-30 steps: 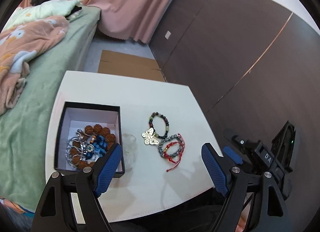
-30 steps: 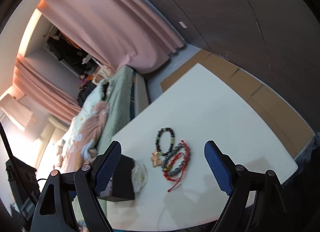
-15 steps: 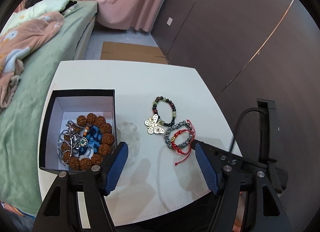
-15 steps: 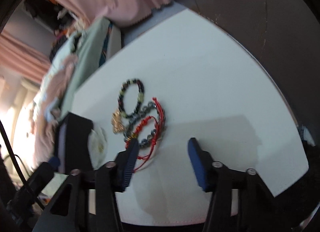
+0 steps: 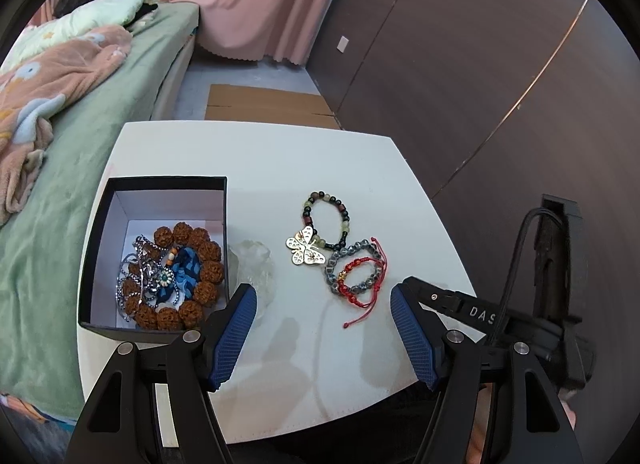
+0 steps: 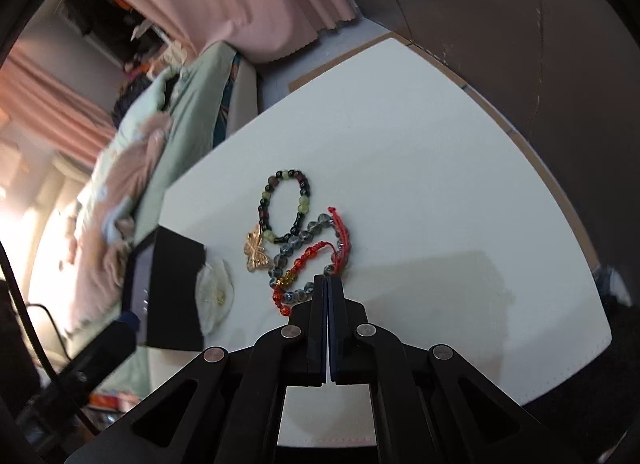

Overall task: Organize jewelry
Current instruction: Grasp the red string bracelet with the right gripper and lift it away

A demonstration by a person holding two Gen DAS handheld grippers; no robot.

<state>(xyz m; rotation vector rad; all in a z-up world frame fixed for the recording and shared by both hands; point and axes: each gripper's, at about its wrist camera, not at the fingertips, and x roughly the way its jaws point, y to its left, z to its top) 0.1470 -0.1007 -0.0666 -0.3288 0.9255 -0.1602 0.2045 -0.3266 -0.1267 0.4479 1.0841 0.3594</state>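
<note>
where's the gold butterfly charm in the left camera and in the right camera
Left wrist view: the butterfly charm lies mid-frame on the white table, right of the black box.
Right wrist view: the butterfly charm lies left of centre, up and left of the shut right gripper.
Shared landmark: the dark bead bracelet beside it.

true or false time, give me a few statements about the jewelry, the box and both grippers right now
1. The right gripper has its jaws shut at the red cord bracelet. True.
2. The left gripper is shut. False: its jaws stand wide open, holding nothing.
3. The butterfly pendant lies inside the black box. False: it lies on the white table, by the dark bead bracelet.
4. The brown bead bracelet is in the box. True.
5. The box has a lid on. False: it is open.
</note>
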